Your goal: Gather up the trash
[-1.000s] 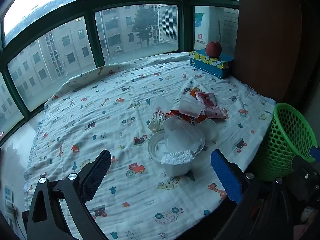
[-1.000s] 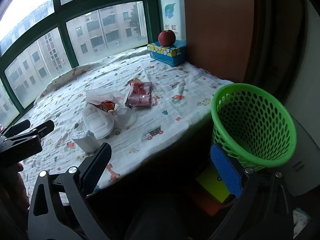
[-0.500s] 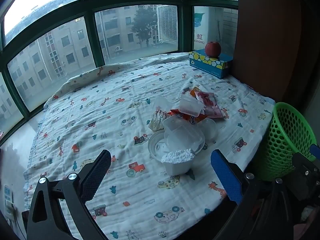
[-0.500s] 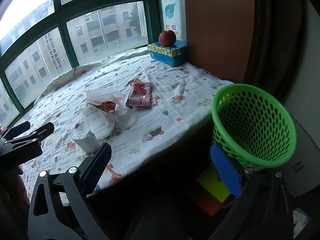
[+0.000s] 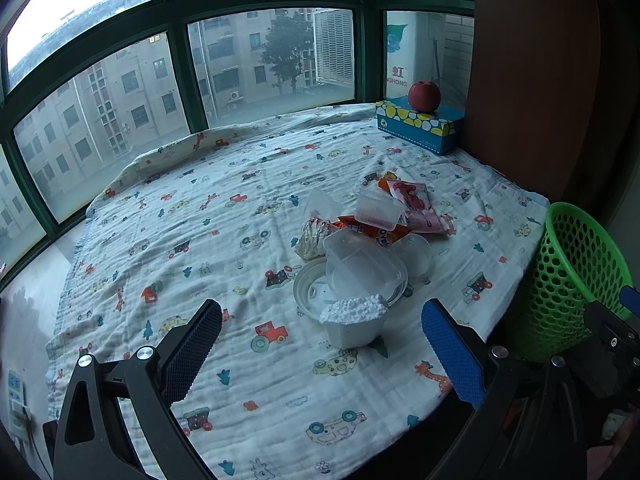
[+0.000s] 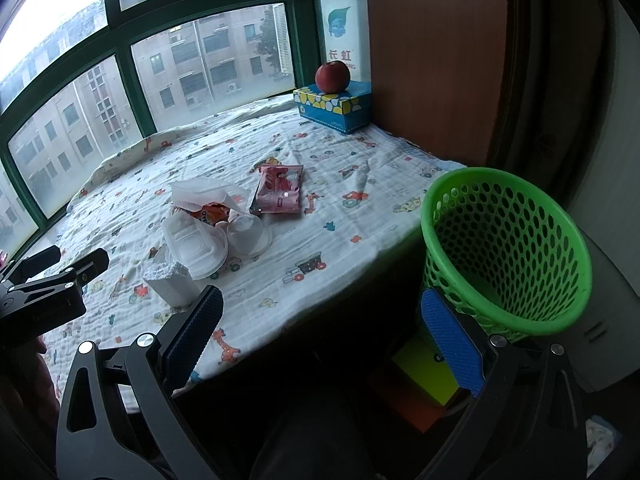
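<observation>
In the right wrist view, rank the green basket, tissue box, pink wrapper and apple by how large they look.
1. green basket, though it sits nearest the camera
2. tissue box
3. pink wrapper, close to the box, so unsure
4. apple

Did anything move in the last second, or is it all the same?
Almost nothing changed. The left gripper eased back a tiny bit from the white foam cup; the right gripper barely shifted. Both are open and holding nothing. The trash pile, the green basket and the apple on the tissue box stayed where they were.
</observation>
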`<act>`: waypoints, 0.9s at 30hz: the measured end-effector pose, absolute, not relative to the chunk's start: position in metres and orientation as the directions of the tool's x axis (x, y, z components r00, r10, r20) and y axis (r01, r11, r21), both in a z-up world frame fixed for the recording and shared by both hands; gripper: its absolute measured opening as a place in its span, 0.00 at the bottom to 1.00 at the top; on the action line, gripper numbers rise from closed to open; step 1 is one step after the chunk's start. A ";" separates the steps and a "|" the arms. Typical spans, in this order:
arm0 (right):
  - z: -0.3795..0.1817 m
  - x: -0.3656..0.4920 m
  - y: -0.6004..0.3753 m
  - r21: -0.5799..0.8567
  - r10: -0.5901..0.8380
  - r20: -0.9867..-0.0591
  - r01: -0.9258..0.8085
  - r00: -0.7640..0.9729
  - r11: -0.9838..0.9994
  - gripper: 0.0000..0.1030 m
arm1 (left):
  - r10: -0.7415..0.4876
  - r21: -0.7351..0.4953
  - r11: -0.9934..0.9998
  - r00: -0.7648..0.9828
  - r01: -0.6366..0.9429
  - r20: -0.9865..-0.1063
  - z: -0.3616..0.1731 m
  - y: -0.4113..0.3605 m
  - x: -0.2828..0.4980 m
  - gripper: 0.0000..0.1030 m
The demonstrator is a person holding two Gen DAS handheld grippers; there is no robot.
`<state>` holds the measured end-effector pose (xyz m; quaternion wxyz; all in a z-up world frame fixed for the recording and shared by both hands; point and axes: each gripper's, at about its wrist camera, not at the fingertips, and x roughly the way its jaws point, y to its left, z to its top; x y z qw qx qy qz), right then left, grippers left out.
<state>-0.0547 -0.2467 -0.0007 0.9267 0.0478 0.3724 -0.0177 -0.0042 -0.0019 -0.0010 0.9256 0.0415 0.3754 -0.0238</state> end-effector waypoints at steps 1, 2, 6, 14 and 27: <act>-0.001 -0.054 -0.248 0.075 0.002 -0.692 0.069 0.722 0.995 0.95 | -0.012 0.060 0.995 0.718 0.075 -0.696 -0.001 -0.002 -0.005 0.94; -0.001 -0.054 -0.248 0.072 0.000 -0.692 0.070 0.722 0.995 0.95 | -0.011 0.060 0.996 0.717 0.073 -0.697 -0.001 -0.002 -0.004 0.94; 0.000 -0.057 -0.248 0.069 -0.008 -0.689 0.077 0.725 0.995 0.95 | -0.016 0.052 0.996 0.715 0.074 -0.699 -0.001 -0.001 -0.005 0.94; 0.000 -0.056 -0.249 0.071 -0.011 -0.691 0.083 0.723 0.994 0.95 | -0.022 0.046 0.996 0.713 0.075 -0.701 -0.001 -0.001 -0.005 0.94; -0.001 -0.056 -0.250 0.073 -0.010 -0.692 0.084 0.722 0.994 0.95 | -0.028 0.040 0.996 0.708 0.079 -0.706 -0.003 -0.004 -0.004 0.94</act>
